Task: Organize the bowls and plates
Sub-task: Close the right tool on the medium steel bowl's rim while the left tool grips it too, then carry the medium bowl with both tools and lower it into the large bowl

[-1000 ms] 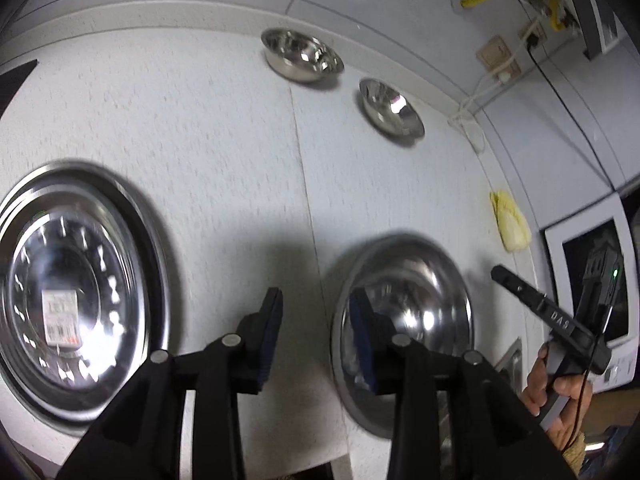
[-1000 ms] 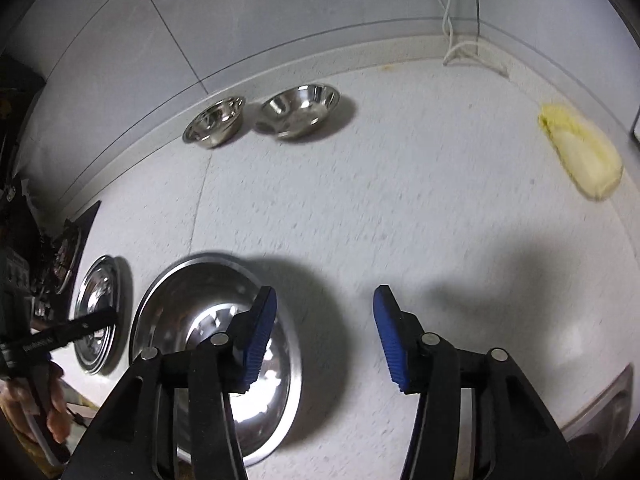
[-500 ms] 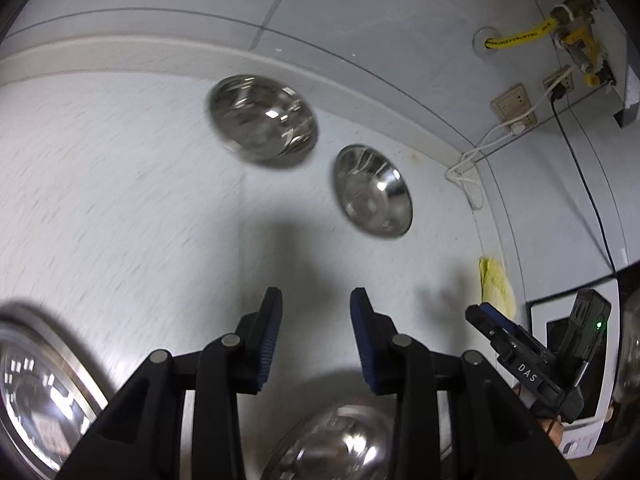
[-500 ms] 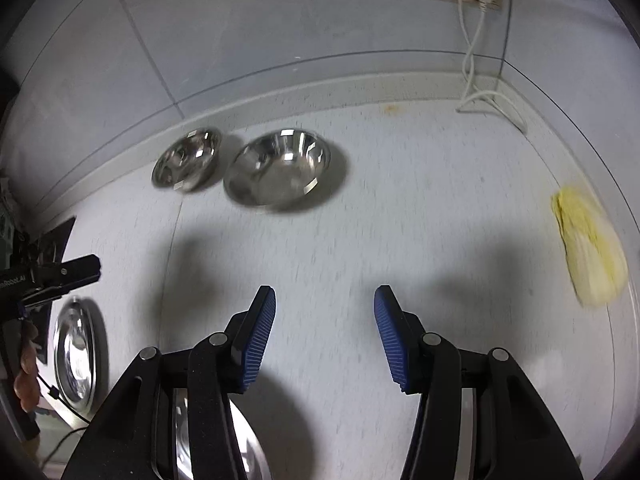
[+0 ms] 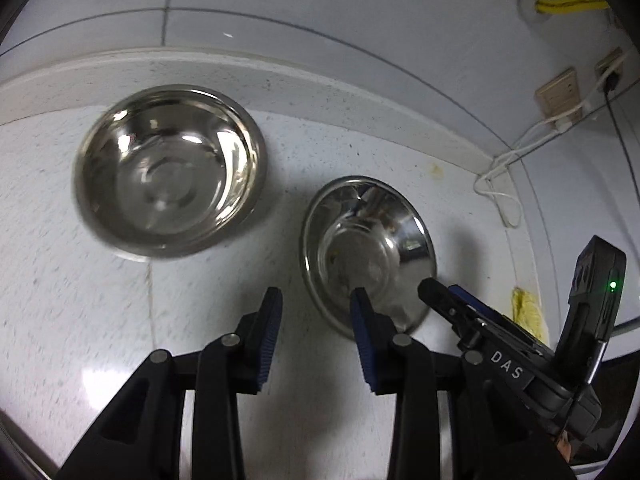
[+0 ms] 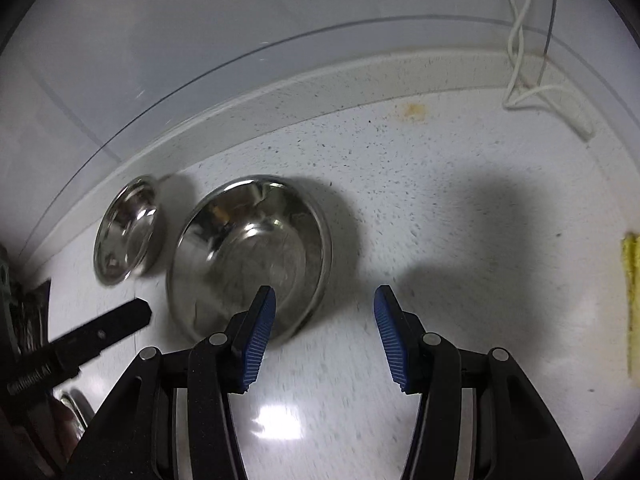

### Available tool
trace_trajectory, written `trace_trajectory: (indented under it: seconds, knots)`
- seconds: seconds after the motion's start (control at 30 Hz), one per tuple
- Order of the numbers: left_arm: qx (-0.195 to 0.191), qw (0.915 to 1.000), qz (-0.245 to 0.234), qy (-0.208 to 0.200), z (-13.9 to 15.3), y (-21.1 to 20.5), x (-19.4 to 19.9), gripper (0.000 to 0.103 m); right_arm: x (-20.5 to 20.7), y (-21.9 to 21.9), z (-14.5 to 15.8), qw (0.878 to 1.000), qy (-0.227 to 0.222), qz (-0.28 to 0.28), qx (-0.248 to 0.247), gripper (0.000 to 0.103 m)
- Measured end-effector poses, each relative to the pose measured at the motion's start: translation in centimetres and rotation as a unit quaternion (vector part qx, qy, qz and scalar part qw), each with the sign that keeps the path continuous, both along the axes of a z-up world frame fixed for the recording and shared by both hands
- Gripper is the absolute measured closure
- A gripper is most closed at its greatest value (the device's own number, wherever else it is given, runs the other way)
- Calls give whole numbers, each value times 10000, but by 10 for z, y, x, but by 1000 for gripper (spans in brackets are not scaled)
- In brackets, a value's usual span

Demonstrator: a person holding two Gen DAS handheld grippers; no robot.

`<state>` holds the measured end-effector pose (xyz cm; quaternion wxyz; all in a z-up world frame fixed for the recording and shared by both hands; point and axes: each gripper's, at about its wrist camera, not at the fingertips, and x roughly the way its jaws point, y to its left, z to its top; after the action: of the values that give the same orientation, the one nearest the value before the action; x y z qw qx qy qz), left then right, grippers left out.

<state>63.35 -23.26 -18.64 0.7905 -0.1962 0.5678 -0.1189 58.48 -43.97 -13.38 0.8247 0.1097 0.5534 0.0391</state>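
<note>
Steel bowls sit side by side near the back edge of the speckled white counter (image 5: 60, 320), and both grippers are angled steeply down toward them. The left gripper (image 5: 316, 312) has its blue pads parted by a moderate gap with nothing between them; its right pad overlaps the near rim of the right bowl (image 5: 368, 248) in the left wrist view, though whether it touches cannot be told. The left bowl (image 5: 168, 172) lies farther off to the left, apart from its neighbour. The right gripper (image 6: 324, 312) is spread somewhat wider and also empty, its left pad in front of the right bowl's near edge in its own view, its right pad over bare counter. Its black finger, marked DAS, pokes into the left wrist view beside the right bowl. A raised kerb runs along the back of the counter under a pale tiled wall (image 5: 360, 8), where a white cable (image 6: 520, 40) drops from wall sockets (image 5: 560, 94) and a yellow hose (image 5: 572, 0) enters at the upper right. A yellow cloth (image 6: 632, 304) lies at the counter's right edge. A second ago the large plates filled the foreground and the bowls were small and distant; now the bowls are close and the plates have nearly dropped out of sight, while both gaps look unchanged.
</note>
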Motion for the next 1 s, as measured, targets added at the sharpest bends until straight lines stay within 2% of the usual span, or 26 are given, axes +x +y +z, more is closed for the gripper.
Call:
trace_trajectory:
  seconds: [0.1,0.23,0.3,0.33,0.43,0.53,0.73,1.0]
  knots:
    - [-82,9999,54,71,-12,-4,12,69,10,-2,-10,9998,91,-87,125,59]
    - [-206,9992,116,324,-31,-8,20,71,21,1,-21,9996,211,-100,124,80]
    - [-287,9988,188,350,-37,-8,24,80,24,3,-26,9995,271,-52,170,86]
    - [-280,9989,143,355,-39,-10,25,92,26,4,-27,9994,269,-40,193,90]
    - [-335,9987,167,347,-37,-5,23,95,27,8,-23,9996,249,-23,99,91]
    - [-431,9990,76,108,-14,0,11,95,20,8,-9,9998,97,-9,182,92]
    - [-590,9978,-10,-287,44,9,-27,95,-13,11,50,9990,-378,159,205,92]
    - [-788,9931,-266,-825,126,25,-112,95,-92,20,129,9948,-943,227,304,92]
